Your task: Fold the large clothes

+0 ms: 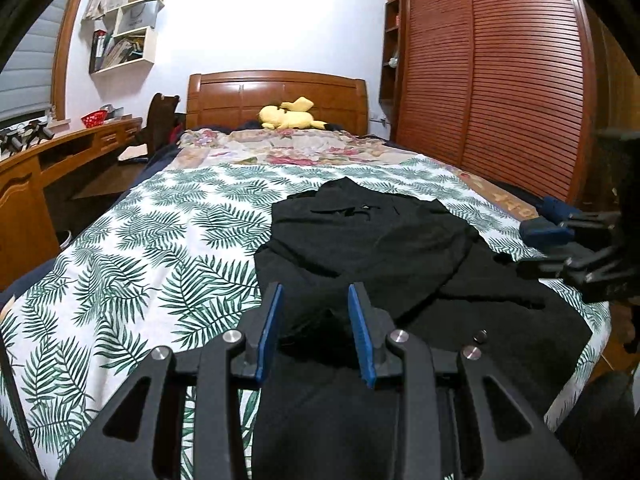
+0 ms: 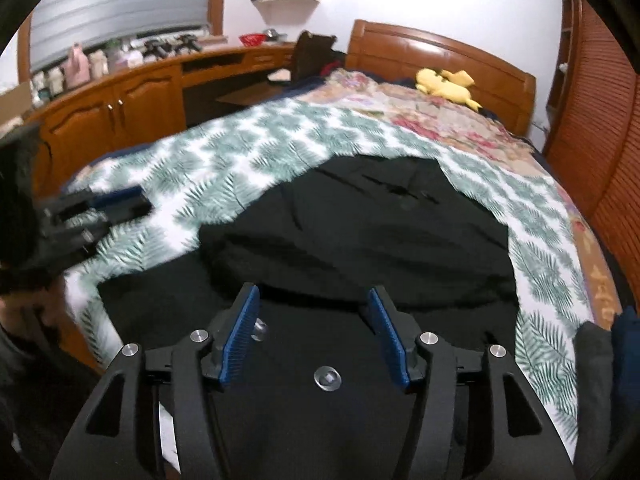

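Note:
A large black garment (image 1: pixel 372 240) lies crumpled on the leaf-print bedspread (image 1: pixel 160 240), its upper part folded over toward the near edge. It fills the middle of the right wrist view as the black garment (image 2: pixel 360 232), with clear buttons (image 2: pixel 328 378) showing near the fingers. My left gripper (image 1: pixel 316 332) hovers over the garment's near left part, pads apart, nothing pressed between them. My right gripper (image 2: pixel 316 336) stands wide open just above the cloth, gripping nothing. Each gripper shows in the other's view: the right gripper (image 1: pixel 548 230) at the right edge, the left gripper (image 2: pixel 116 204) over the bedspread (image 2: pixel 248 148).
A yellow plush toy (image 1: pixel 288 116) lies by the wooden headboard (image 1: pixel 276 96). A slatted wardrobe (image 1: pixel 500 80) lines the right side, a wooden desk (image 1: pixel 60 152) the left. Folded dark clothes (image 2: pixel 608 360) sit at the bed's near right corner.

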Available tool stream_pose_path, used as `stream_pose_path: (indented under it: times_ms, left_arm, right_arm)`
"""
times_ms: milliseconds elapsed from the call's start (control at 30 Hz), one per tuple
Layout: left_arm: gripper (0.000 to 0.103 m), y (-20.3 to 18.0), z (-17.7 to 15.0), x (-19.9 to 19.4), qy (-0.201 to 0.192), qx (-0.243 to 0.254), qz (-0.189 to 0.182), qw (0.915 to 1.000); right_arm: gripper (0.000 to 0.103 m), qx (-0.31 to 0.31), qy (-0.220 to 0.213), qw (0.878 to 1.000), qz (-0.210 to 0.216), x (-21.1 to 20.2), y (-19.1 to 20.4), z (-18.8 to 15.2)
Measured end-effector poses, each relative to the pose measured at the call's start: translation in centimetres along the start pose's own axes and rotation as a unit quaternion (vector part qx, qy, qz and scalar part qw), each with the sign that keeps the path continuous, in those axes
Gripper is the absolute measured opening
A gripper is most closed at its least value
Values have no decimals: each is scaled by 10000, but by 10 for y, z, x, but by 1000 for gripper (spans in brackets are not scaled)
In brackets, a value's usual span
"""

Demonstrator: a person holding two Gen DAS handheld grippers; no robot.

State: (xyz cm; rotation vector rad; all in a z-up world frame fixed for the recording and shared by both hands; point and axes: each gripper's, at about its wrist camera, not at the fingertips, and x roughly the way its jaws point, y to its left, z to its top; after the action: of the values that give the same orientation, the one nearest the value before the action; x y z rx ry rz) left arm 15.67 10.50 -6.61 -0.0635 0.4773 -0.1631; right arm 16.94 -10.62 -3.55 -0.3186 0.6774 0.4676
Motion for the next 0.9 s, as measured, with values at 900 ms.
stream_pose_path:
  times_ms: [900]
  left_arm:
    - [32, -19, -22, 69, 797, 22, 232, 9965]
  right_arm:
    - [59, 609, 353, 9975, 75, 91, -62, -99]
